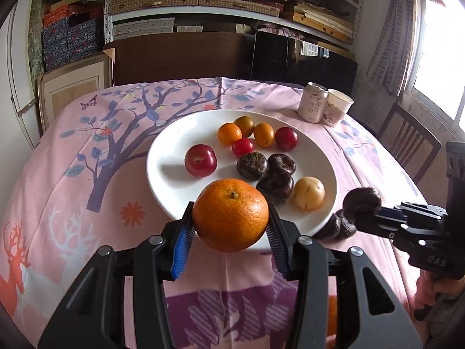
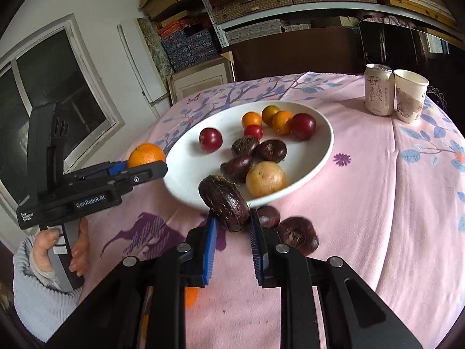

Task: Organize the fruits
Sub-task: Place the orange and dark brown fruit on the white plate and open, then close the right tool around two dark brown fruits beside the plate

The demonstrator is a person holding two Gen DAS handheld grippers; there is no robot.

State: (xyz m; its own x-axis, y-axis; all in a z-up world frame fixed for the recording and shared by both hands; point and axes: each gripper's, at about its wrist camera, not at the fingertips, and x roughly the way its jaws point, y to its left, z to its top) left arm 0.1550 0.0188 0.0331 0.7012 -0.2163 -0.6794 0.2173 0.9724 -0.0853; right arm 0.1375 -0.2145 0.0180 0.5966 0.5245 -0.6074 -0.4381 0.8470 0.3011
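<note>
A white plate (image 1: 171, 180) (image 2: 322, 157) on the pink tablecloth holds red plums, small orange fruits, dark water chestnuts and a yellow fruit. My left gripper (image 1: 231, 226) is shut on a large orange (image 1: 231, 213), held just above the plate's near rim; the orange also shows in the right wrist view (image 2: 146, 154). My right gripper (image 2: 231, 218) is shut on a dark water chestnut (image 2: 225, 200), held above the cloth at the plate's near edge; the same chestnut shows in the left wrist view (image 1: 361, 203). Two more chestnuts (image 2: 296, 234) lie on the cloth beside the plate.
A drink can (image 1: 312, 103) (image 2: 377, 88) and a paper cup (image 1: 337, 107) (image 2: 409, 99) stand at the far right of the table. Another orange fruit (image 2: 190, 296) lies on the cloth below my right gripper. A wooden chair (image 1: 412, 142) stands at the right.
</note>
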